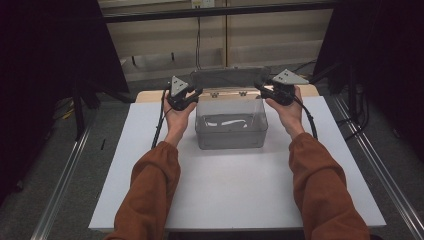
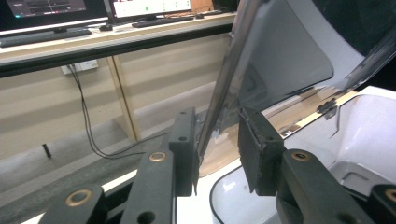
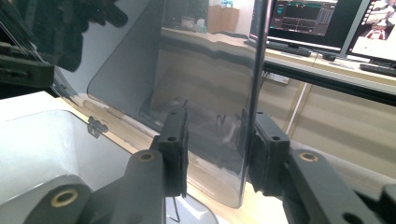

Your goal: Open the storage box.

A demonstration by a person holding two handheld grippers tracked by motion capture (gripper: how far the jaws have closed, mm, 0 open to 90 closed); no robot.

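A clear plastic box (image 1: 230, 134) stands at the back middle of the white table (image 1: 235, 185). Its smoked hinged lid (image 1: 230, 77) is raised nearly upright behind it. My left gripper (image 1: 196, 95) is at the lid's left edge and my right gripper (image 1: 261, 90) at its right edge. In the left gripper view the lid (image 2: 280, 60) edge passes between the jaws of the gripper (image 2: 217, 149), close to one jaw, with a gap to the other. In the right gripper view the gripper (image 3: 217, 149) straddles the lid (image 3: 205, 70) edge likewise, jaws apart. The box (image 2: 373, 121) interior looks empty.
Two small hinges (image 1: 214, 94) join lid and box at the back rim. A wooden strip (image 1: 150, 95) lies behind the white board. Black curtains flank the table, metal rails (image 1: 65, 170) run along both sides, and a desk with monitors (image 3: 308, 21) stands beyond.
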